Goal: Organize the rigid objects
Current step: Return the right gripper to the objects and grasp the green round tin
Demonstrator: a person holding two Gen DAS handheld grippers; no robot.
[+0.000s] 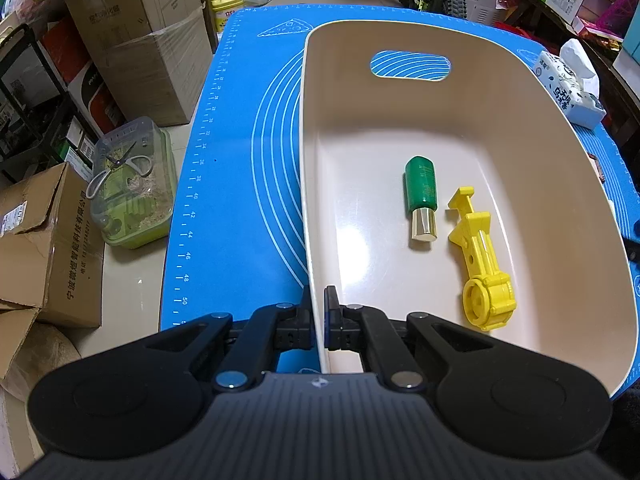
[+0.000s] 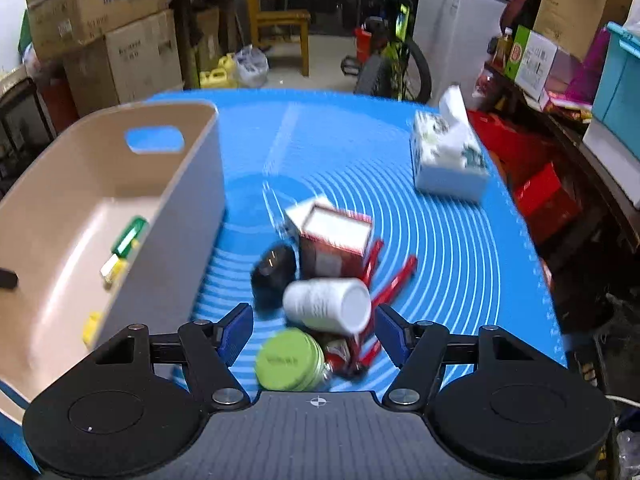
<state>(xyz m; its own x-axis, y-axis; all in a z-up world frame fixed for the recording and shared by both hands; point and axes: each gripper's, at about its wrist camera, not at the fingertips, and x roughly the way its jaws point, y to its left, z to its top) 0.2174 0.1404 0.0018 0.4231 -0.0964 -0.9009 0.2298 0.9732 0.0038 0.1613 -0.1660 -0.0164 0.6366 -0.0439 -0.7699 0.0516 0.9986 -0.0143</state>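
- Room: cluttered storage space. Stacked cardboard boxes (image 1: 132, 40) stand to the left of the table, a bicycle (image 2: 394, 56) and a wooden chair (image 2: 280, 24) beyond its far end, loaded shelves to the right.
- Work surface: one blue mat (image 1: 236, 152) with white ruler marks and concentric arcs covers the table. A bare strip of mat runs along the left side of the bin; the far half of the mat in the right wrist view is bare apart from one tissue pack (image 2: 448, 160) near the right edge.
- Container: one beige bin (image 1: 500, 128) with an oval handle cut-out in its far wall. Most of its floor is bare.
- Bin contents, count two: one green bottle (image 1: 421, 200) with a gold cap and one yellow plastic part (image 1: 482, 264), lying side by side, close but apart, toward the right of the floor.
- Loose items on the mat to the right of the bin, count five, clustered and partly touching: one red-and-white carton (image 2: 334, 240), one white bottle (image 2: 326, 304) on its side, one green-lidded jar (image 2: 288, 360), one black rounded object (image 2: 274, 276), one red tool (image 2: 380, 292) with long handles. This view is motion-blurred.
- Left gripper (image 1: 319, 320): clamped on the near-left rim of the bin, one finger outside the wall, one inside.
- Right gripper (image 2: 316, 332): jaws apart, nothing held, above the cluster; the white bottle and the jar appear between the fingers.
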